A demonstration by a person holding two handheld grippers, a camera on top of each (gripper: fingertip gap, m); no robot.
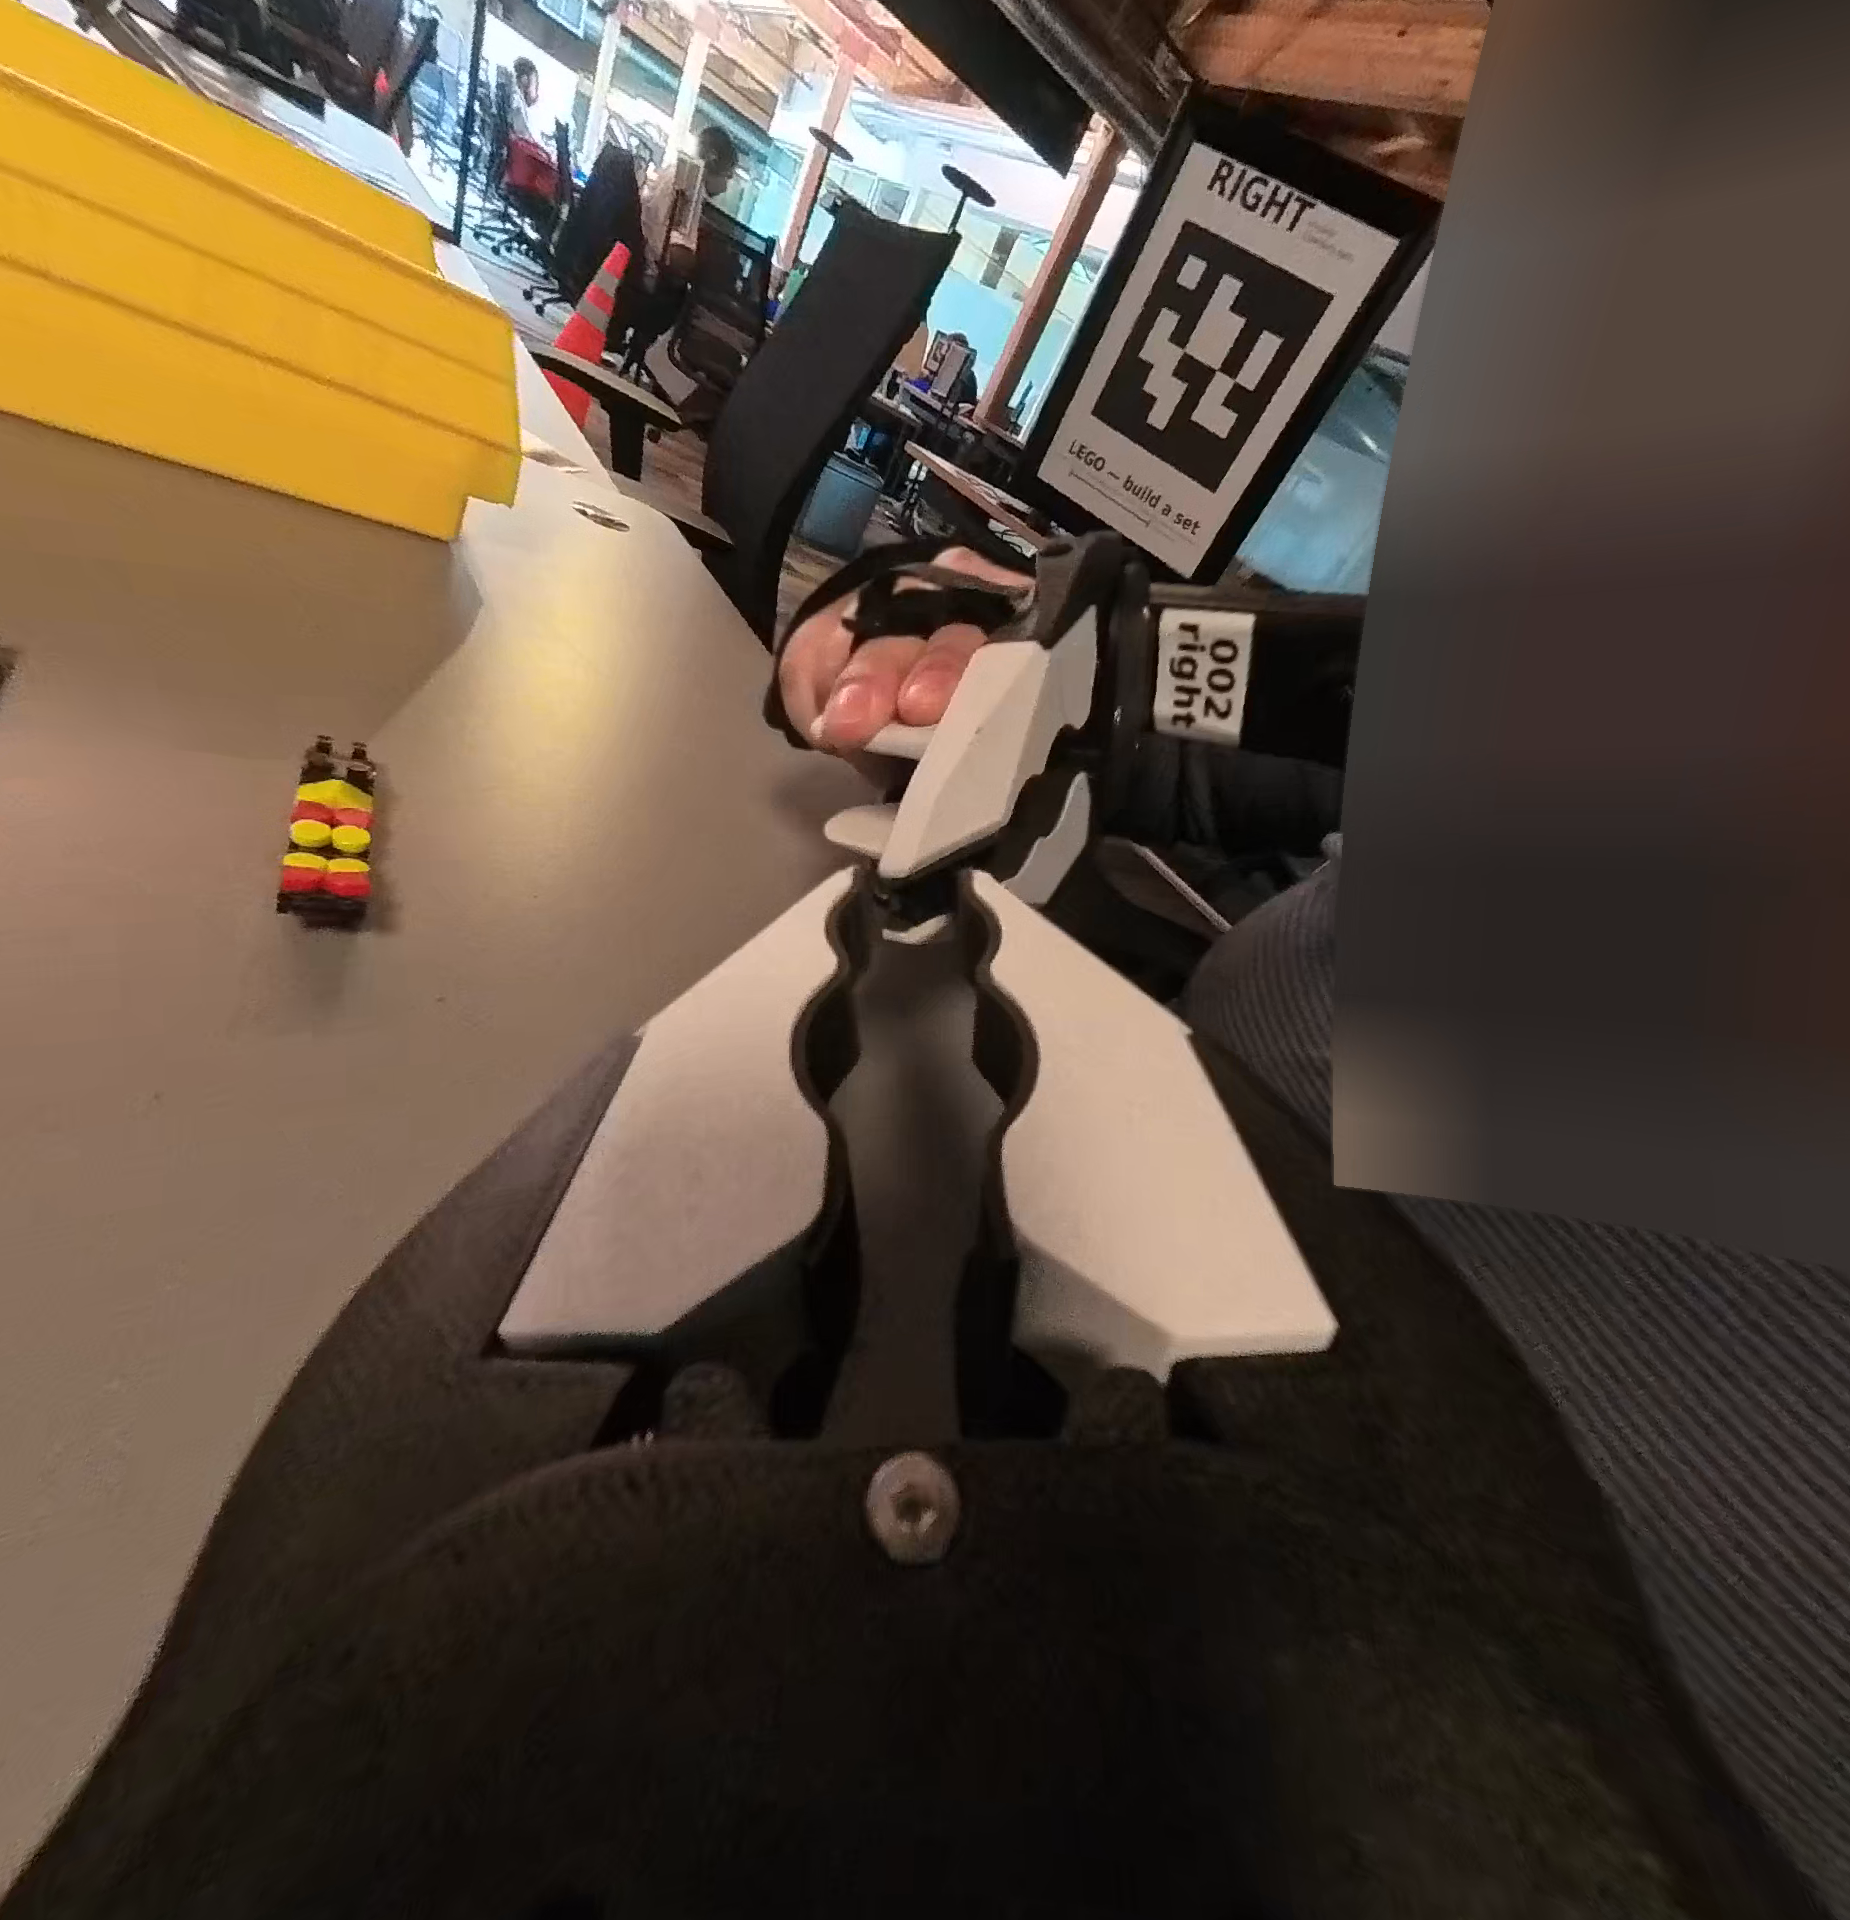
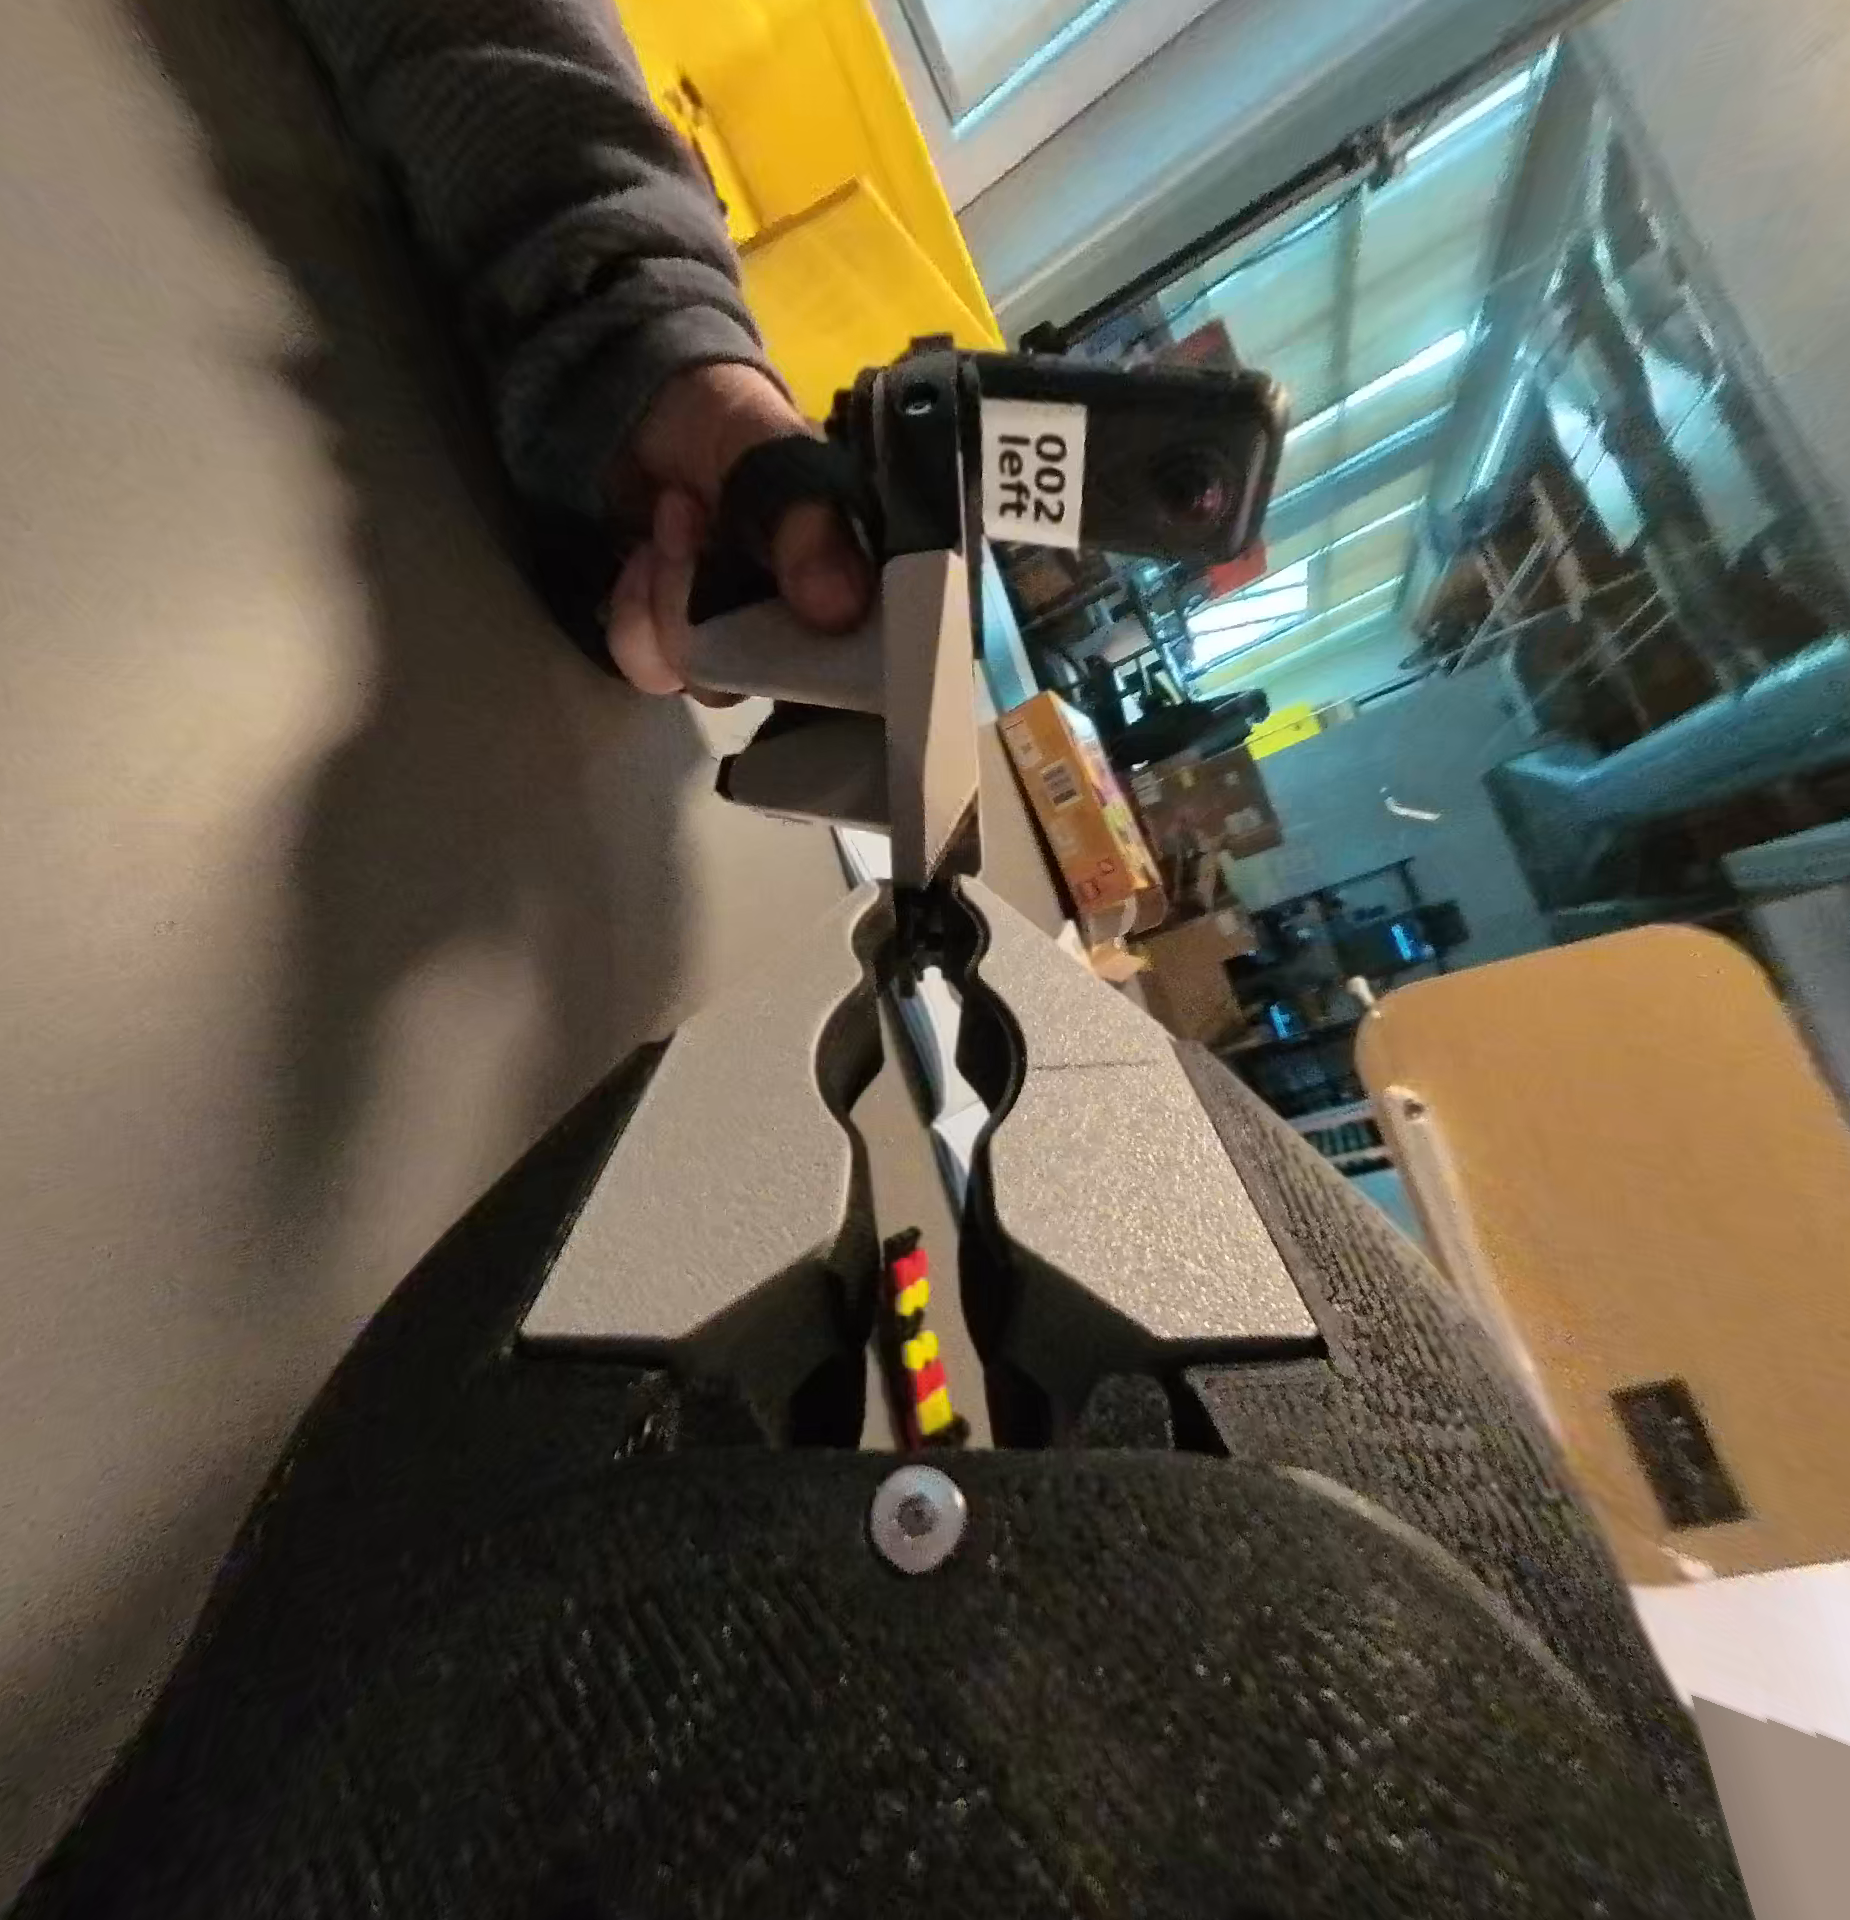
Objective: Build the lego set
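Observation:
A small black lego piece (image 1: 908, 916) with a white bit is held in the air where both grippers' tips meet. My left gripper (image 1: 913, 900) is shut on it from below. My right gripper (image 1: 886, 875) comes in from the upper right, also shut on it. In the right wrist view the same piece (image 2: 916, 943) sits between my right gripper's tips (image 2: 922, 918), with the left gripper (image 2: 926, 871) pinching it from above. A black lego assembly (image 1: 329, 836) with red and yellow studs lies on the grey table (image 1: 277, 1143) to the left; it shows between the right fingers (image 2: 919, 1340).
A yellow bin (image 1: 204, 312) stands at the table's far left; it also shows in the right wrist view (image 2: 838, 208). The curved table edge runs just beyond the grippers. A black office chair (image 1: 807, 384) and a wooden chair (image 2: 1627, 1247) stand beside the table. My two grippers' fingertips are within a few centimetres of each other.

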